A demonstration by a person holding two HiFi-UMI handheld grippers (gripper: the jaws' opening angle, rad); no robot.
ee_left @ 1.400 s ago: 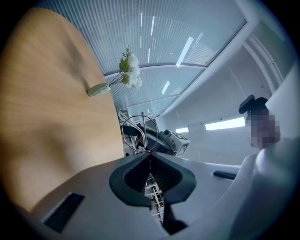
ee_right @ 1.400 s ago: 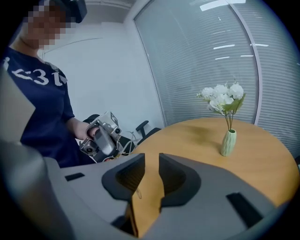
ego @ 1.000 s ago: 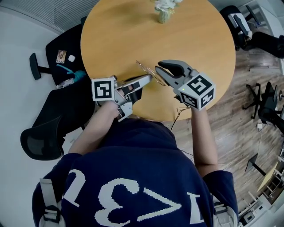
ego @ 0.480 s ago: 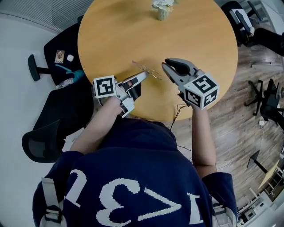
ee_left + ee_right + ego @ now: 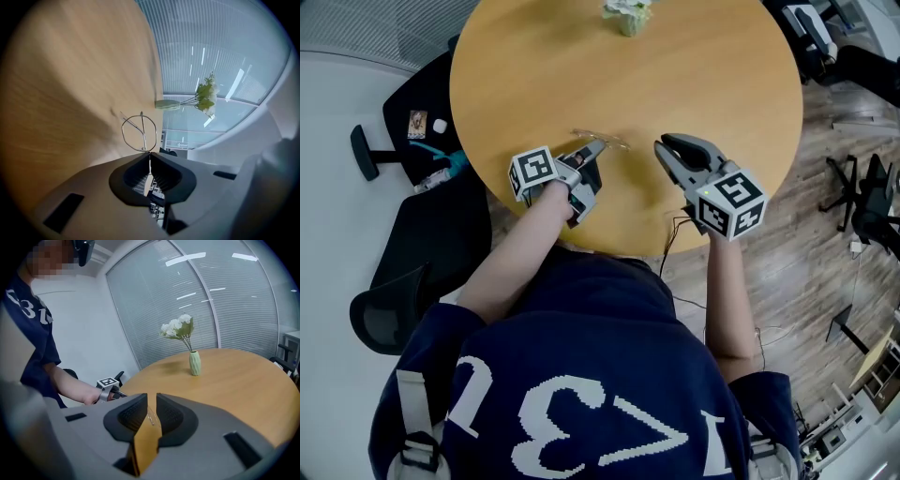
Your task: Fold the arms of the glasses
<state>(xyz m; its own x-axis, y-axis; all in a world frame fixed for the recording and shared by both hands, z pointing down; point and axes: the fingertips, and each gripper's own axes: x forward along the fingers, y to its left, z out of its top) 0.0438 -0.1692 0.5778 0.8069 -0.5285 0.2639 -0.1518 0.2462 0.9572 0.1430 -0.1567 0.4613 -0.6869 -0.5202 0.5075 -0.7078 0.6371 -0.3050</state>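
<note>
The glasses (image 5: 598,141) are a thin gold wire frame held low over the round wooden table (image 5: 712,75). My left gripper (image 5: 602,147) is shut on one end of them. In the left gripper view one round lens rim (image 5: 125,123) juts out just past the shut jaw tips (image 5: 150,153), close above the tabletop. My right gripper (image 5: 661,145) hovers a short way to the right of the glasses, apart from them. Its jaws (image 5: 151,409) stand a narrow gap apart with only the table showing between them.
A pale green vase of white flowers (image 5: 628,14) stands at the table's far side, also seen as the vase (image 5: 194,363). Black office chairs (image 5: 403,281) stand left of the table, more chairs (image 5: 862,206) on the right. A thin cable (image 5: 675,234) hangs off the near table edge.
The left gripper has sunk toward the tabletop with the glasses and rolled. The right gripper, which was at the glasses a second ago, has drawn off to the right.
</note>
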